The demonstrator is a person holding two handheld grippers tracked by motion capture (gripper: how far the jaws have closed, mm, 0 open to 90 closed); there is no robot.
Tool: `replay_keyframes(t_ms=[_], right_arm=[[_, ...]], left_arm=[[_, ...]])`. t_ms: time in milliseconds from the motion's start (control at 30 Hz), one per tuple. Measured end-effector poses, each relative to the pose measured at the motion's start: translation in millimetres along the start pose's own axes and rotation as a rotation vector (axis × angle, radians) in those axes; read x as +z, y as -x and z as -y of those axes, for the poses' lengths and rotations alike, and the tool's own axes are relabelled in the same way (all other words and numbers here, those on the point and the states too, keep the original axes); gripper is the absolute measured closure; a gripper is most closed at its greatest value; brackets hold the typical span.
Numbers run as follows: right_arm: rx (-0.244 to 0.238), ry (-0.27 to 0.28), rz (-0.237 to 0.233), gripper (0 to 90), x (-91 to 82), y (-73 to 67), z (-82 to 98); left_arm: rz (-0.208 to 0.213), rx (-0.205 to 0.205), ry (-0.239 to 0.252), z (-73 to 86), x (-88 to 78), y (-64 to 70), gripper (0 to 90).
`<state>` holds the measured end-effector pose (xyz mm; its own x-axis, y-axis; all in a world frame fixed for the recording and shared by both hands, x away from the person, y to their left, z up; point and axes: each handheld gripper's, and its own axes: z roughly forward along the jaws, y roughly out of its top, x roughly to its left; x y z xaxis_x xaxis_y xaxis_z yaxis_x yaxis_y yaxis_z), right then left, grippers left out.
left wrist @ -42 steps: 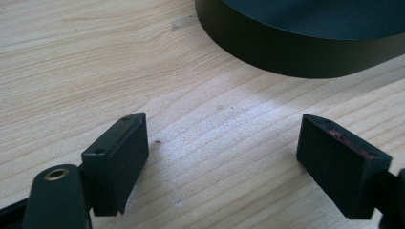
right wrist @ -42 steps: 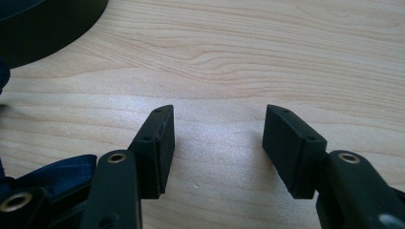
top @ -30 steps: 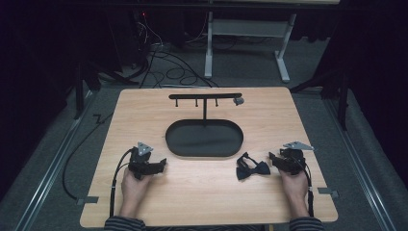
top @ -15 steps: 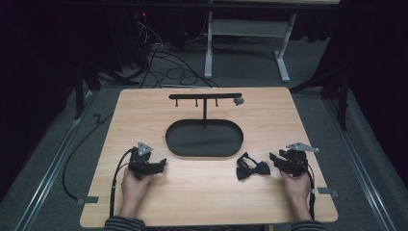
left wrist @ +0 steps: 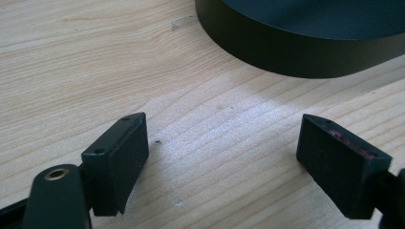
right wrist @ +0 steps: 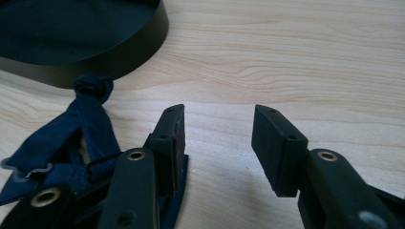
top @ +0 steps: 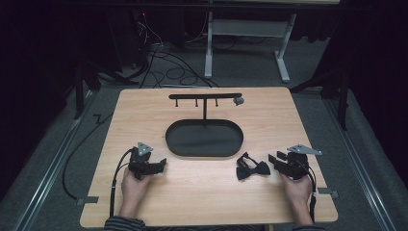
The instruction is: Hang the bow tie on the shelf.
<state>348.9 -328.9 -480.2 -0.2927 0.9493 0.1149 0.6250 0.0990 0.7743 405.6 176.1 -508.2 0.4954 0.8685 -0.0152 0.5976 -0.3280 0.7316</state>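
The right gripper (right wrist: 217, 143), jaws narrowing but parted on nothing, is sitting beside the navy bow tie (top: 252, 169) while the left gripper (left wrist: 224, 157) is resting open

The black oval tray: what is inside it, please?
The black oval tray looks empty. A hanger stand's post rises at its far rim. The dark bow tie lies outside, on the table.

Both hands rest low, left gripper (top: 161, 165) gaping wide, right gripper (top: 273, 159) jaws just narrowing, nothing between them
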Motion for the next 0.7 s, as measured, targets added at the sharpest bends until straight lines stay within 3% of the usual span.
replay_keyframes(t_ms=[700], right_arm=[[-0.032,0.03,-0.07,56.8,-10.2,-20.0,-1.2]], left_arm=[[0.0,0.001,-0.001,0.0,-0.1,0.0,18.6]])
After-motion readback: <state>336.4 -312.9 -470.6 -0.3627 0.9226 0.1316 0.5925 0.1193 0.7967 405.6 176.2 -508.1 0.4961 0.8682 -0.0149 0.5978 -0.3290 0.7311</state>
